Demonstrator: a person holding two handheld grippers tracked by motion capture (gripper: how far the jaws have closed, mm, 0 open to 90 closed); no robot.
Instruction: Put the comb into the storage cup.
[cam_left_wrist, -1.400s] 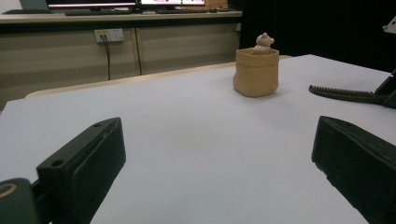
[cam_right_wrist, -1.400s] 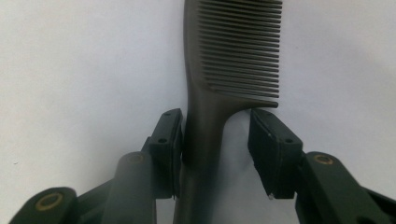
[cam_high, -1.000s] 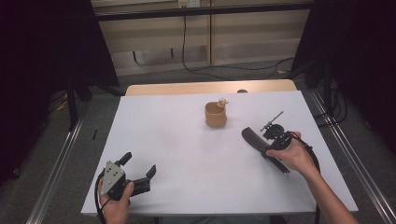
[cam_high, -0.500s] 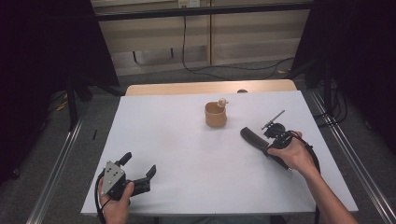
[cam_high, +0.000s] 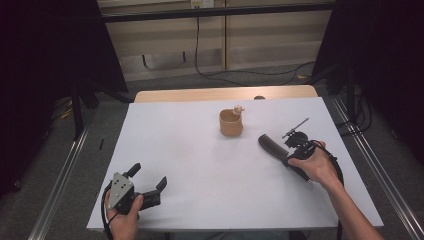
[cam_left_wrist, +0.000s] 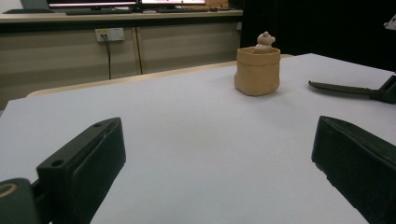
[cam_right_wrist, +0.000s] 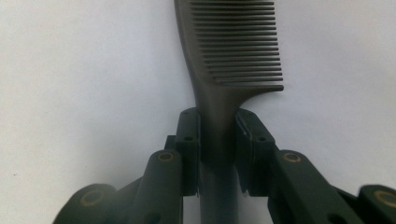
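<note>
The right tool (cam_right_wrist: 218, 154) has just been closing and now clamps the handle of the long black plastic comb (cam_right_wrist: 233, 51), which lies flat on the white table (cam_high: 200, 165) just right of the small tan clay cup (cam_high: 231, 124). So the grasp looks made; lifting and placing the comb remain. The left tool (cam_high: 148, 179) rests near the front edge, jaws spread with nothing between them

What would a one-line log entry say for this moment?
right gripper: shut on comb handle | left gripper: open, holding nothing | cup: untouched on table
</note>
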